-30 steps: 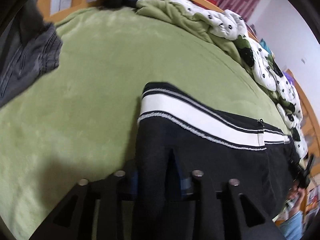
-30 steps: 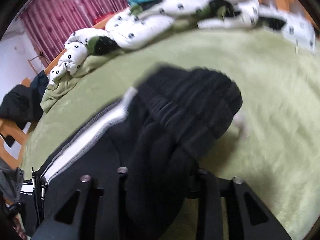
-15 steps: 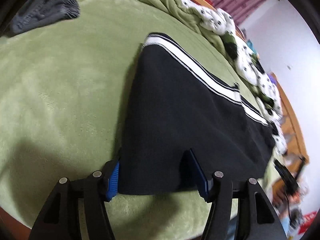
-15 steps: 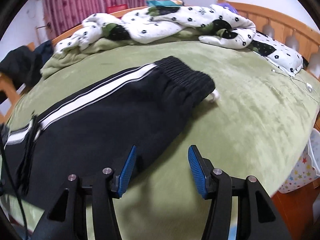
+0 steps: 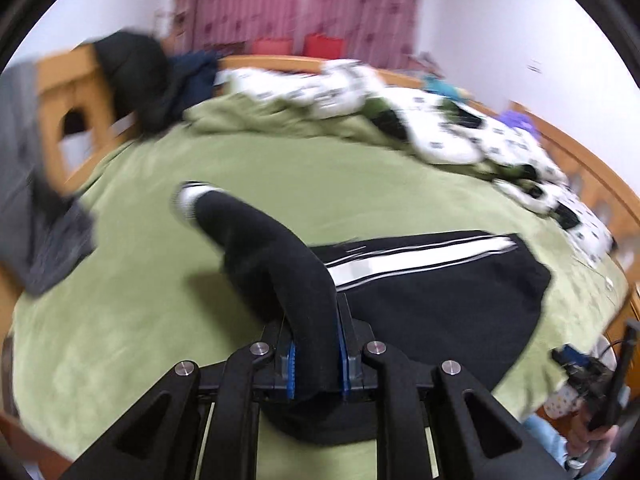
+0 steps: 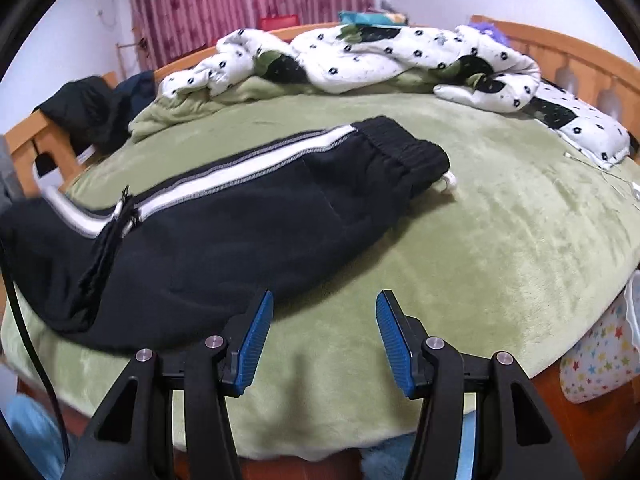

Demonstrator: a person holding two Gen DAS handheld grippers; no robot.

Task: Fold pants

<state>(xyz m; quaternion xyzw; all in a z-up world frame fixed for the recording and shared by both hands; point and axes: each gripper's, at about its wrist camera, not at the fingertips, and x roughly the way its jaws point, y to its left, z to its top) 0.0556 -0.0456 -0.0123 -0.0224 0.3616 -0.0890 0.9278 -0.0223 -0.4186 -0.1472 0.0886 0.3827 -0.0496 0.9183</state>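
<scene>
Black pants [image 6: 248, 216] with a white side stripe lie on the green bedspread [image 6: 500, 220], waistband to the far right, legs to the left. My left gripper [image 5: 316, 364] is shut on the leg end of the pants [image 5: 280, 256] and lifts it off the bed; the cuff curls up and away at the left. The rest of the pants [image 5: 440, 296] lies flat to the right. My right gripper [image 6: 324, 336] is open and empty, just off the near edge of the pants above the bed's front edge.
A white patterned quilt [image 6: 380, 56] is bunched along the far side of the bed. Dark clothes [image 5: 136, 76] hang on the wooden bed frame [image 5: 68, 112] at the left. A grey garment [image 5: 44, 240] lies at the left edge. A star-print bag [image 6: 596, 352] sits beside the bed.
My left gripper shut on the leg end of the pants and lifted it, swinging right. My right gripper drew back slightly and stays open.
</scene>
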